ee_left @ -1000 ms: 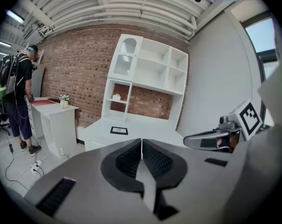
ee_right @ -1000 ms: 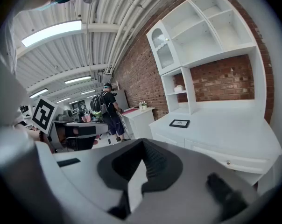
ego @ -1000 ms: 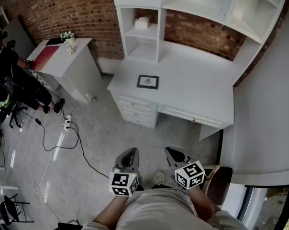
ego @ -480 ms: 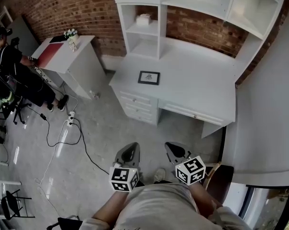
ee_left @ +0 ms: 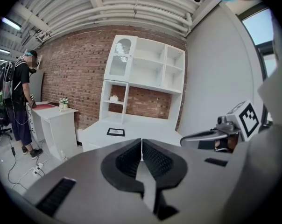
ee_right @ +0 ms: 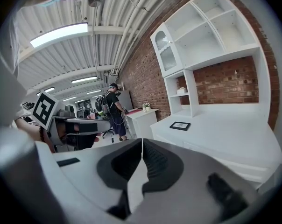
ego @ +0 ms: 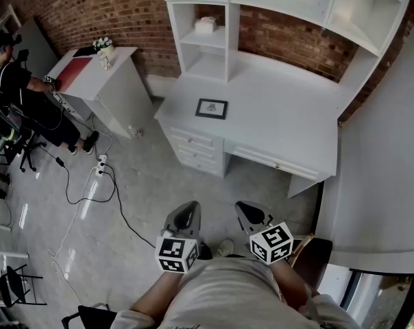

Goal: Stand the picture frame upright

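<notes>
Lying flat on the white tabletop (ego: 282, 122), near its left front edge: picture frame (ego: 212, 108), print too small to read. Left tongs (ego: 188, 210) and right tongs (ego: 244, 210) both pressed together, nothing between, over open floor (ego: 193, 184) well short of that edge. Ceiling light (ee_right: 61, 34) shows in gripper views, not the head view.
</notes>
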